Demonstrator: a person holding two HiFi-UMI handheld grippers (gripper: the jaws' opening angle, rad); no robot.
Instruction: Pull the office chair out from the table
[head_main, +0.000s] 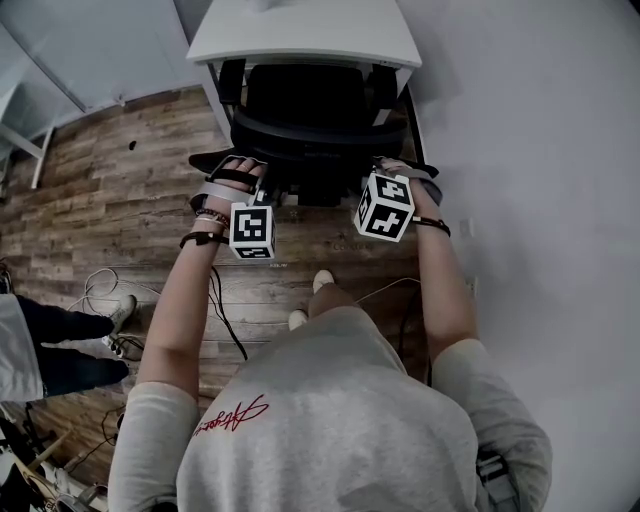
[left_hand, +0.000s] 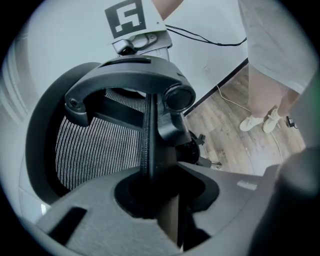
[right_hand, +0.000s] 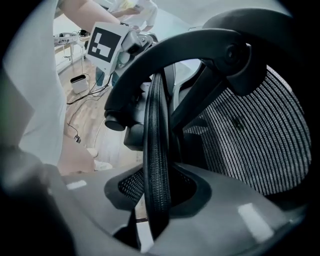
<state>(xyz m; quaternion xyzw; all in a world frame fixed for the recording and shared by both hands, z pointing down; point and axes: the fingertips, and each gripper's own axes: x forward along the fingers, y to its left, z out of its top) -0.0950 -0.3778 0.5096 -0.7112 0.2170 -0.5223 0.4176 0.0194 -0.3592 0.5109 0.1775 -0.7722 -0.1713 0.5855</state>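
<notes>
now, office chair (head_main: 300, 105) backrest, clamped (both grippers (head_main: 236, 176) (head_main: 396, 172))

black office chair (head_main: 300, 110) with fine-striped mesh back, white table (head_main: 300, 30), weathered brown wood-plank floor (head_main: 120, 190)

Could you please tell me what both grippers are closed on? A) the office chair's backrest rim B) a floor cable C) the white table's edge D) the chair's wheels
A: in each gripper view the office chair's backrest rim runs between the jaws, gripped by the left gripper and the right gripper.
</notes>
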